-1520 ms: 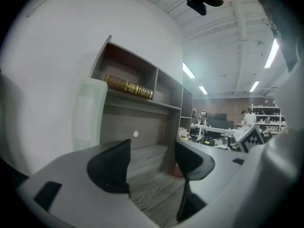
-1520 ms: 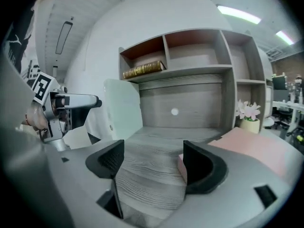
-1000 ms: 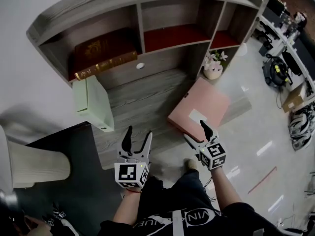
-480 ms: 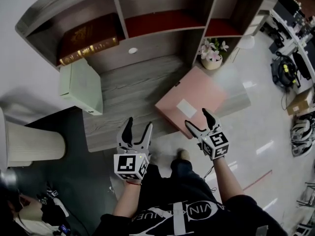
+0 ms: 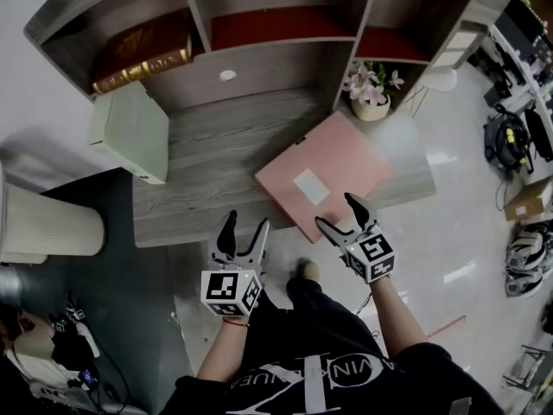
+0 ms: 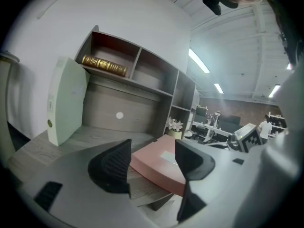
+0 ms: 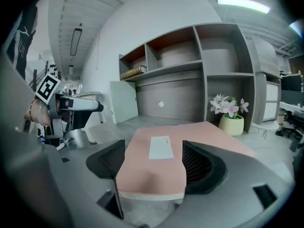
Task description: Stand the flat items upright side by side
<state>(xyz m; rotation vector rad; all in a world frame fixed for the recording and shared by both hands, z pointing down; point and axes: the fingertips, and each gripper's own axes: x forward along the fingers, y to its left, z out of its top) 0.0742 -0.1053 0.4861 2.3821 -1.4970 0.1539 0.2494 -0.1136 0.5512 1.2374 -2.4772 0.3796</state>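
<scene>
A flat pink box [image 5: 324,180] with a white label lies on the grey desk [image 5: 207,171], its near corner hanging over the front edge. My right gripper [image 5: 337,213] is open at that corner. In the right gripper view the box's near end [image 7: 152,170] sits between the right gripper [image 7: 153,146] jaws, and contact is unclear. My left gripper [image 5: 245,225] hovers open and empty at the desk's front edge, left of the box. In the left gripper view the pink box [image 6: 159,161] shows beyond the left gripper [image 6: 153,144]. A pale green binder [image 5: 130,130] stands upright at the back left.
A brown and gold book [image 5: 143,54] lies flat in the left shelf compartment. A flower pot [image 5: 371,93] stands behind the pink box at the desk's right end. A white cylinder [image 5: 43,232] stands on the floor at left. My shoe [image 5: 302,271] is below the desk edge.
Both grippers have come forward and down toward the desk's front edge. The right one has closed in on the pink box's near corner. The box has not shifted on the desk.
</scene>
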